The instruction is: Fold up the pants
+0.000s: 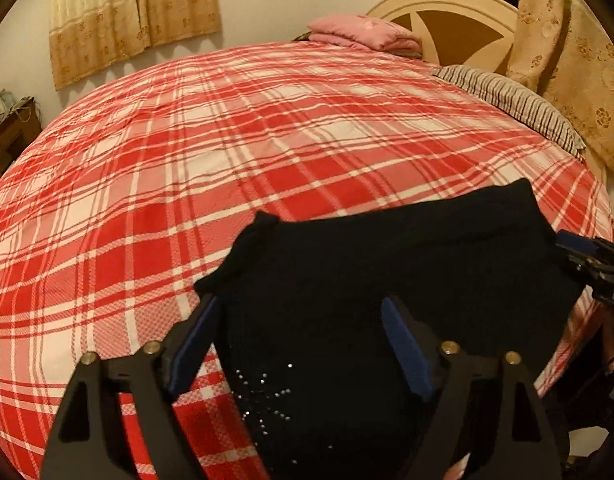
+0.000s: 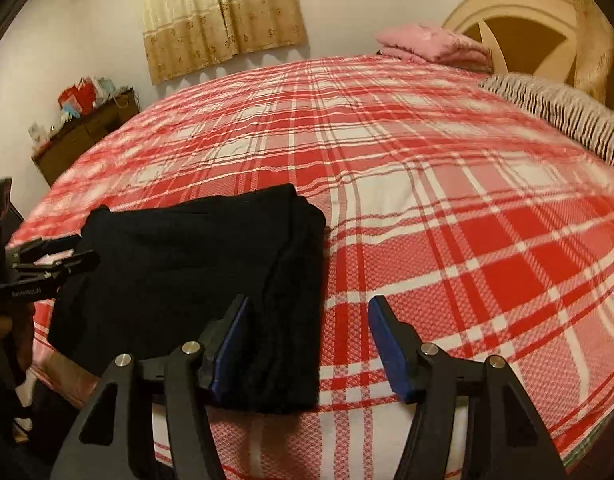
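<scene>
Pants (image 2: pixel 187 264): black, folded into a compact rectangle, lying on the red plaid bedspread (image 2: pixel 447 208) near the bed's edge.
Left gripper (image 1: pixel 303 344): jaws released, spread above the pants.
Right gripper (image 2: pixel 307 340): jaws parted, grasping nothing, over the pants' right edge.

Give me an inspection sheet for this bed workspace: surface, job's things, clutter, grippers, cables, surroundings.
Surface: bed with a red and white plaid cover, mostly bare.
Job's things: black pants folded into a compact stack near the bed's near edge.
Clutter: folded pink cloth and a striped pillow by the headboard.
Grippers: left gripper open over the pants, pads not pressing; right gripper open at the stack's right edge, holding nothing.
Cables: nothing seen.
Surroundings: curtain on the wall, a wooden cabinet with small items beside the bed.
</scene>
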A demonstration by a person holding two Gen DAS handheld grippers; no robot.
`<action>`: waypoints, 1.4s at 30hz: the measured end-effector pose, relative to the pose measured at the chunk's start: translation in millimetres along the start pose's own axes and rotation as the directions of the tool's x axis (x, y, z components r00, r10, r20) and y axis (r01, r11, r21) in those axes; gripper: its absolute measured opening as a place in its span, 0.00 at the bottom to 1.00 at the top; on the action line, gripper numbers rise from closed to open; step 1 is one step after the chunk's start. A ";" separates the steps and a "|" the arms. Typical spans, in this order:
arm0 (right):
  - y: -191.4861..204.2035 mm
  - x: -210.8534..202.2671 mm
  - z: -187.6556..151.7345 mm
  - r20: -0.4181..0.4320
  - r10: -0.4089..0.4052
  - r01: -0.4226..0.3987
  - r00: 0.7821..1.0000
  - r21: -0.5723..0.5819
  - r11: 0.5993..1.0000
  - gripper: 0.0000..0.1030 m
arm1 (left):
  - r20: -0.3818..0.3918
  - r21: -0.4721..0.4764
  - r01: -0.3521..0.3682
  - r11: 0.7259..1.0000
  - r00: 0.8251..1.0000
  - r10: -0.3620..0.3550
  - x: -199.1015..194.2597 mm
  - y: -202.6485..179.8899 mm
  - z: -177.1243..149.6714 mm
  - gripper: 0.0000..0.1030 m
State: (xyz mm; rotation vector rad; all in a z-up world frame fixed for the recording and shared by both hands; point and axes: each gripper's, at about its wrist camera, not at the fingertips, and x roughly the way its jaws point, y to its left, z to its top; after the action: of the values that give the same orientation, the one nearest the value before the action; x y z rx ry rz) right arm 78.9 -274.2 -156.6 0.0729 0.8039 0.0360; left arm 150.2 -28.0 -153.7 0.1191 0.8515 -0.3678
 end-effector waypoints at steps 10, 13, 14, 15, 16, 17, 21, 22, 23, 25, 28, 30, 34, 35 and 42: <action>-13.6 2.5 7.8 -0.040 0.080 -0.078 0.996 0.051 0.996 0.59 | -0.009 -0.037 0.013 0.999 1.000 -0.013 -3.9 22.3 -8.2 0.85; -15.3 5.0 9.8 -0.046 0.102 -0.099 0.994 0.070 0.993 0.59 | -0.017 -0.047 0.029 0.998 0.999 -0.030 0.5 24.9 -10.0 0.86; -16.5 5.4 10.3 -0.042 0.117 -0.113 0.992 0.081 0.990 0.59 | -0.017 -0.047 0.031 0.998 0.999 -0.032 1.7 25.1 -10.5 0.86; -17.2 5.9 11.1 -0.039 0.130 -0.127 0.991 0.085 0.988 0.59 | -0.016 -0.048 0.031 0.998 0.999 -0.032 2.3 25.2 -10.6 0.87; -17.6 6.0 12.2 -0.036 0.150 -0.147 0.988 0.091 0.985 0.59 | -0.013 -0.052 0.030 0.998 0.999 -0.031 3.2 25.8 -10.6 0.91; -17.8 6.7 13.8 -0.031 0.171 -0.167 0.985 0.096 0.981 0.59 | -0.012 -0.056 0.030 0.998 0.999 -0.030 4.3 26.5 -10.7 0.92; -17.1 15.2 19.9 -0.038 0.195 -0.191 0.980 0.102 0.976 0.59 | -0.019 -0.096 0.068 0.993 0.997 -0.070 10.4 33.4 -12.7 0.93; -17.0 19.3 20.9 -0.045 0.193 -0.187 0.980 0.100 0.977 0.59 | -0.019 -0.107 0.075 0.991 0.997 -0.078 11.6 34.7 -13.5 0.94; -17.1 22.1 21.5 -0.048 0.193 -0.187 0.980 0.099 0.977 0.59 | -0.017 -0.112 0.079 0.991 0.997 -0.081 12.4 35.7 -13.7 0.96; -17.8 25.5 22.4 -0.052 0.198 -0.192 0.979 0.101 0.976 0.59 | -0.011 -0.106 0.077 0.991 0.997 -0.078 13.1 34.6 -14.2 0.97; -16.8 26.3 22.0 -0.051 0.202 -0.197 0.978 0.094 0.976 0.59 | -0.006 -0.100 0.074 0.992 0.997 -0.075 15.1 32.2 -13.6 1.00; -15.4 25.9 21.2 -0.047 0.229 -0.225 0.972 0.084 0.971 0.59 | -0.004 -0.098 0.073 0.992 0.997 -0.074 16.3 30.5 -13.0 1.00; -16.9 29.3 18.8 -0.052 0.291 -0.286 0.955 0.093 0.954 0.55 | -0.002 -0.095 0.085 0.992 0.996 -0.085 17.7 30.7 -11.4 1.00; -15.3 30.9 18.8 -0.056 0.285 -0.280 0.957 0.089 0.956 0.54 | 0.001 -0.094 0.089 0.992 0.996 -0.089 18.4 30.8 -11.4 1.00; -16.1 42.3 21.6 -0.062 0.290 -0.284 0.955 0.093 0.954 0.52 | -0.012 -0.080 0.101 0.992 0.995 -0.102 21.2 31.0 -8.7 1.00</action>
State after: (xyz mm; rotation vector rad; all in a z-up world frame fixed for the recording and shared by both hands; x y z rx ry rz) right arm 123.8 -288.9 -173.3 0.2682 0.8649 0.2822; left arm 168.0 -2.7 -176.7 0.0047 0.8889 -0.4279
